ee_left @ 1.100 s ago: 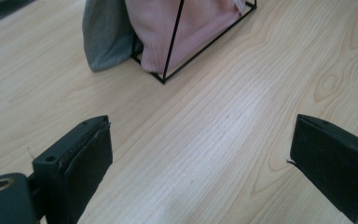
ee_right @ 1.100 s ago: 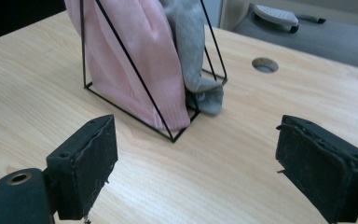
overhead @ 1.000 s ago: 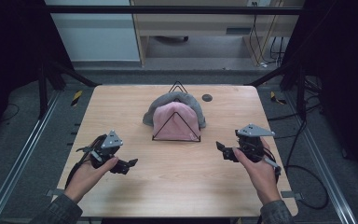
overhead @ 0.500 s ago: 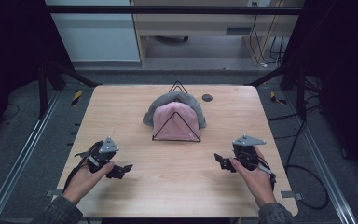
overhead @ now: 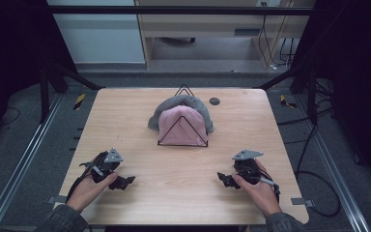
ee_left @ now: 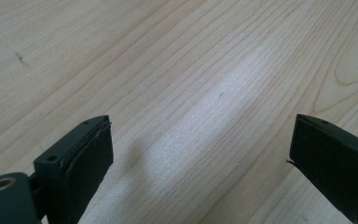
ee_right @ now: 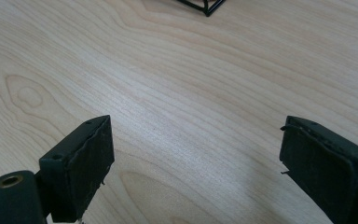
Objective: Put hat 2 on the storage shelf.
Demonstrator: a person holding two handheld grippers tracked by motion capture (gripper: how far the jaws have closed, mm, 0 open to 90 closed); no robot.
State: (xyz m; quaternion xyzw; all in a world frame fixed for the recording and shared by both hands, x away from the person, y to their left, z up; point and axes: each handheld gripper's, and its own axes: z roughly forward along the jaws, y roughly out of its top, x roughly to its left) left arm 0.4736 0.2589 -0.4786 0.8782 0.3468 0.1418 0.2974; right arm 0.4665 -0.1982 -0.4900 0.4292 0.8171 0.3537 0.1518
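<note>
A black wire triangular rack (overhead: 183, 130) stands at the middle of the wooden table (overhead: 125, 116). A pink cloth (overhead: 181, 123) is draped over it, and a grey cloth (overhead: 174, 105) lies behind and around the pink one. My left gripper (overhead: 125, 181) rests low near the front left of the table, open, with bare wood between its jaws (ee_left: 200, 154). My right gripper (overhead: 223, 179) sits low at the front right, also open over bare wood (ee_right: 196, 158). A corner of the wire rack (ee_right: 200, 5) shows at the top of the right gripper view.
A small dark round disc (overhead: 214, 101) lies on the table behind the cloths to the right. Metal rails (overhead: 24, 159) run along both sides of the table. Cables (overhead: 319, 179) trail on the floor at right.
Both hands have drawn back toward the front edge of the table and lowered onto it. The cloths and rack have not moved.
</note>
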